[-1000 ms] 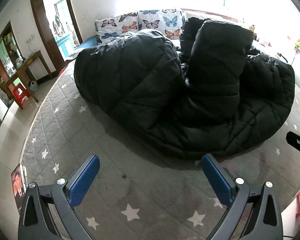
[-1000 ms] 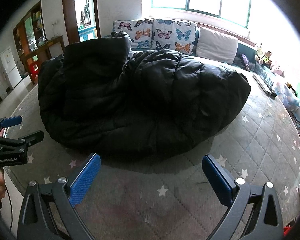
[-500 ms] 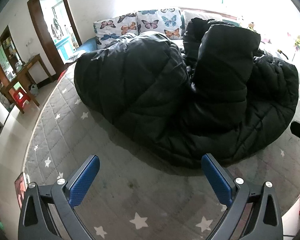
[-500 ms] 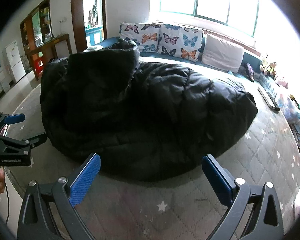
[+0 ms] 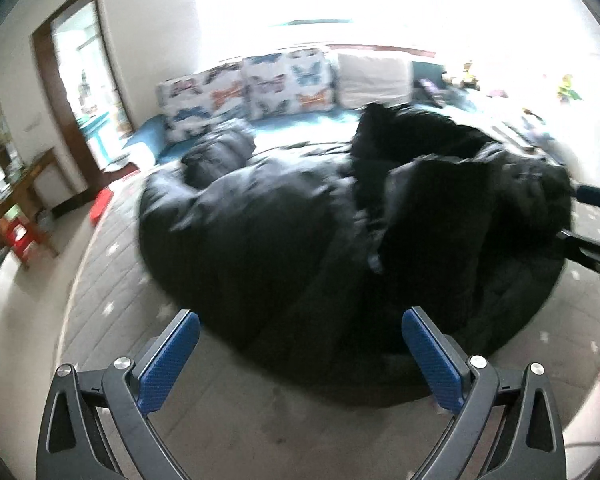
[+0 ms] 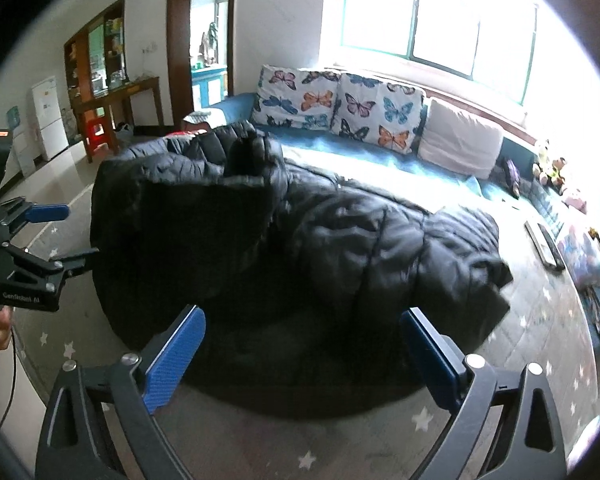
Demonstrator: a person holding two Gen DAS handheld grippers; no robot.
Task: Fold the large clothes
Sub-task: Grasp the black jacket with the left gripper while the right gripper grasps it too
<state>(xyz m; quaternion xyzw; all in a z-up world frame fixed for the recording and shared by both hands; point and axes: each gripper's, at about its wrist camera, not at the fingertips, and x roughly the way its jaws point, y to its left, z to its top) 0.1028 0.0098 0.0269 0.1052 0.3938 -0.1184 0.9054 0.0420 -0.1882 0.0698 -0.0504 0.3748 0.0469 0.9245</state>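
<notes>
A big black puffer coat (image 5: 320,232) lies bunched on a grey star-patterned bed cover (image 5: 112,280), with one sleeve folded across its body. The same coat (image 6: 300,248) fills the middle of the right wrist view. My left gripper (image 5: 300,344) hovers open at the coat's near edge, its blue pads wide apart with nothing between them. My right gripper (image 6: 302,340) is open too, just over the coat's near hem. The left gripper (image 6: 56,236) also shows at the left edge of the right wrist view, and the right gripper (image 5: 588,220) shows at the right edge of the left wrist view.
Butterfly pillows (image 6: 340,100) and a white pillow (image 6: 460,136) line the far side under a window. Remote controls (image 6: 546,244) and toys (image 6: 552,168) lie at the right. A doorway (image 6: 208,60), wooden table (image 6: 116,100) and red stool (image 6: 98,132) stand left.
Both grippers have moved forward toward the coat's near edge and tilted up, so more of the pillows and window shows. The left wrist view is now motion-blurred. Both stay open.
</notes>
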